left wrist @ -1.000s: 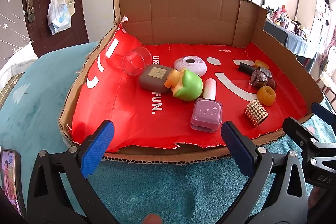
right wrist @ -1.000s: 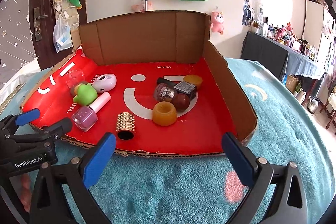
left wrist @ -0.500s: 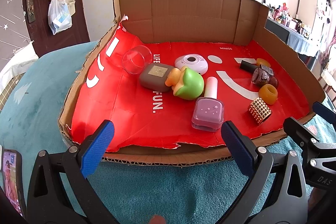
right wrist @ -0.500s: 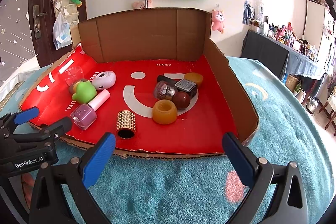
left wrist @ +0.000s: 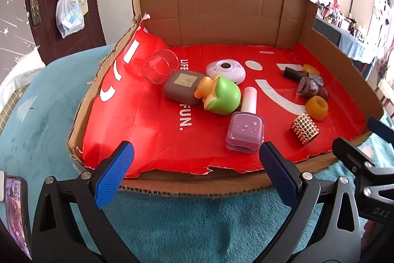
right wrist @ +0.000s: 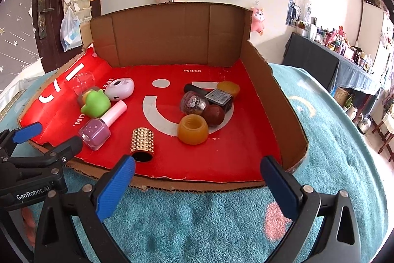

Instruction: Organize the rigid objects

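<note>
Both claws hover over the teal blanket at the near edge of the cardboard tray, jaws spread wide, nothing in either. My left claw faces the nail polish bottle, lying on its side near the tray's front edge. I judge it hard, glassy and slick, fairly heavy for its size; I'd pinch across the flat square body, not the pale cap. Behind it the green rubber toy leans against the brown case; it looks soft and squashy, so go gently there. The clear cup on its side at the left wall looks light and prone to rolling. My right claw lines up near the studded gold cylinder, which is likely to roll; I'd grip across its sides. The amber ring looks rubbery.
</note>
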A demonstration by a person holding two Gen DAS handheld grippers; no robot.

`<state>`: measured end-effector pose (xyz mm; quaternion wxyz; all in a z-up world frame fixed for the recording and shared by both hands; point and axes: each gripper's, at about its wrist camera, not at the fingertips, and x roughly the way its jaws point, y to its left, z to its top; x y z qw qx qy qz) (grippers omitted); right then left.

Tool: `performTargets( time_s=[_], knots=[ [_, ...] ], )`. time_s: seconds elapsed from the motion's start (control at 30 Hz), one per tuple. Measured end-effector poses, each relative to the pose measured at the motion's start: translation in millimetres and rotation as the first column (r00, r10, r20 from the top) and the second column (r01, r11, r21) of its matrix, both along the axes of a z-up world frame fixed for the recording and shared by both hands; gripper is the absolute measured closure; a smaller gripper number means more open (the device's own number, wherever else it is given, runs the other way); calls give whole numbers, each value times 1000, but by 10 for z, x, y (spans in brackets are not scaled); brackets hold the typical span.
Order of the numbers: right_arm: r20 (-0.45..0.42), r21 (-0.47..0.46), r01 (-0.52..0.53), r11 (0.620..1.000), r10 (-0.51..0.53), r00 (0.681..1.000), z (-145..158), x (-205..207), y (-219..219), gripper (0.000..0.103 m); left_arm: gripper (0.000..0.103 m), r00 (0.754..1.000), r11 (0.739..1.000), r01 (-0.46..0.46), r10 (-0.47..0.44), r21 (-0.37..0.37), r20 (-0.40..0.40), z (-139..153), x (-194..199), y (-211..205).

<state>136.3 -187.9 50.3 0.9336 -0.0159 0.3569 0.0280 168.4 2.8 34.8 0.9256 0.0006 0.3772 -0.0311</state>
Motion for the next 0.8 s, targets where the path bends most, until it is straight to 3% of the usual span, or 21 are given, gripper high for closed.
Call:
performTargets(
  time_s=[0.13,0.3,0.5,0.8],
  knots=[
    [69,-13,-8,1000,9,998,164,-225,-22,0,0,1000,999,8,-8,-47,7,96,-122,60],
    [108,-11,-22,1000,23,994,339,-497,-80,0,0,999,1000,20,-20,-3,27,166,-383,-8],
    [59,42,-46,998,44,997,298,-642,-176,0,0,998,999,53,-53,1,20,143,-623,-81],
    [-24,27,-36,999,37,999,0,-601,-213,0,0,998,998,58,-58,-4,-37,-23,-660,-107]
  ],
)
